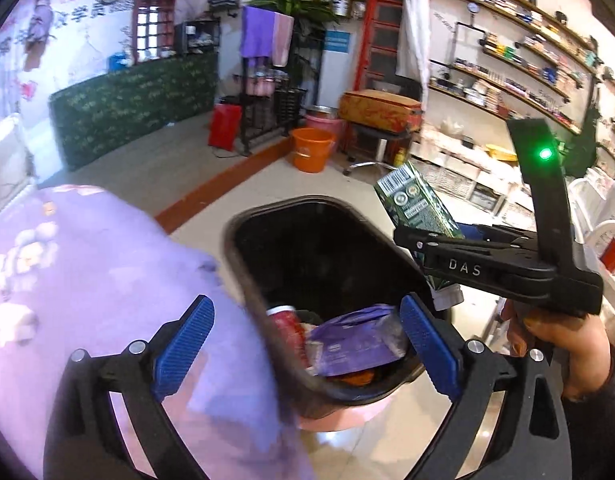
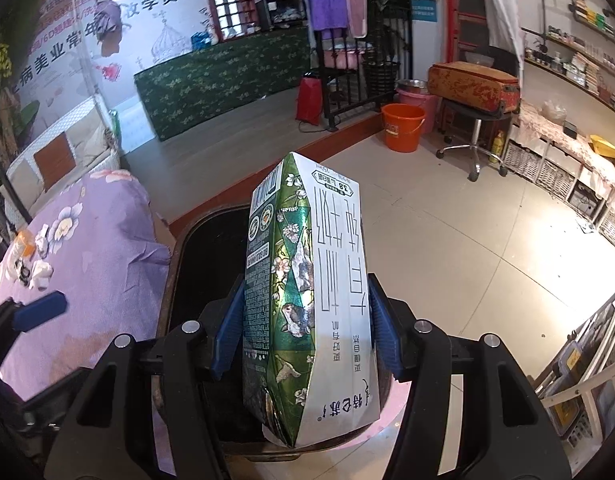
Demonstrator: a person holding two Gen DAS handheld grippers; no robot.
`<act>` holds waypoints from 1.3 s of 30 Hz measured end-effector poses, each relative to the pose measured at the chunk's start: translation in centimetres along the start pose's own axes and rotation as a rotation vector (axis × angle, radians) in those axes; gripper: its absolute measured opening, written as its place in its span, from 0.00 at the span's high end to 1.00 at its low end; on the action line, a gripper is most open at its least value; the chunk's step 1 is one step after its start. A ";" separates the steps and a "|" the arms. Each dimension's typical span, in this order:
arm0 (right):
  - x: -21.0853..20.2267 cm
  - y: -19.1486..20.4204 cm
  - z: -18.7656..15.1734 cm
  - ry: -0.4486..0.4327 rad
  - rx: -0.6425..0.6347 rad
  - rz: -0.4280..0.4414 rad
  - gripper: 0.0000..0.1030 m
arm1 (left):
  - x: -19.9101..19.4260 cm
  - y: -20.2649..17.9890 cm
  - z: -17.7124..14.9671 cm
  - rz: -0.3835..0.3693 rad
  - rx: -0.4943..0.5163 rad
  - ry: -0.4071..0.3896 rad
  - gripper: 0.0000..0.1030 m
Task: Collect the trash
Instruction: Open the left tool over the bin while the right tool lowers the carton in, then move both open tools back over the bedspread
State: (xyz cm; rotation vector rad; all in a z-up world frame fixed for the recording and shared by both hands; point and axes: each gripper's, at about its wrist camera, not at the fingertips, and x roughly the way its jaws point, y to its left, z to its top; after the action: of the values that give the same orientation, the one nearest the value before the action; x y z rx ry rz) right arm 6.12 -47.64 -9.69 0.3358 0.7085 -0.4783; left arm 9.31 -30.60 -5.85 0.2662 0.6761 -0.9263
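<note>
Over a dark plastic trash bin (image 1: 243,264), the right gripper (image 2: 305,332) has its blue ribbed pads clamped on the two sides of a tall green-and-white milk carton (image 2: 307,280), which hangs above the bin's open mouth (the printed text reads upside down from the wrist camera). A bare hand (image 1: 563,344) grips the tool's black handle, where a green light glows. The left gripper (image 1: 307,344) hovers at the near rim with its jaws wide apart and nothing between its pads. Inside the bin lie a red can (image 1: 285,322) and a crumpled purple wrapper (image 1: 355,340). A table draped in purple floral cloth (image 2: 91,248) stands just beside the bin, scraps of white paper (image 2: 39,268) scattered on it. An orange plastic bucket (image 2: 403,126) sits well apart on the tiled floor.
</note>
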 end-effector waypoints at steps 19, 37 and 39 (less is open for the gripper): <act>8.8 2.8 -1.8 0.325 -0.028 -0.017 0.44 | -3.7 7.2 -2.7 0.147 -0.203 0.023 0.09; 6.1 4.2 -1.6 0.192 0.017 0.055 0.27 | -4.6 8.0 -3.4 0.156 -0.219 0.012 0.09; 5.2 5.0 -1.4 0.157 0.009 0.088 0.24 | -4.9 8.2 -3.6 0.167 -0.223 0.010 0.09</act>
State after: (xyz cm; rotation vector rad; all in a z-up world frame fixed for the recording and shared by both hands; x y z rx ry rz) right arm 11.45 -44.35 -13.60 0.4143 0.8407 -0.3746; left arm 12.44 -20.88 -6.05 0.1268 0.7484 -0.6843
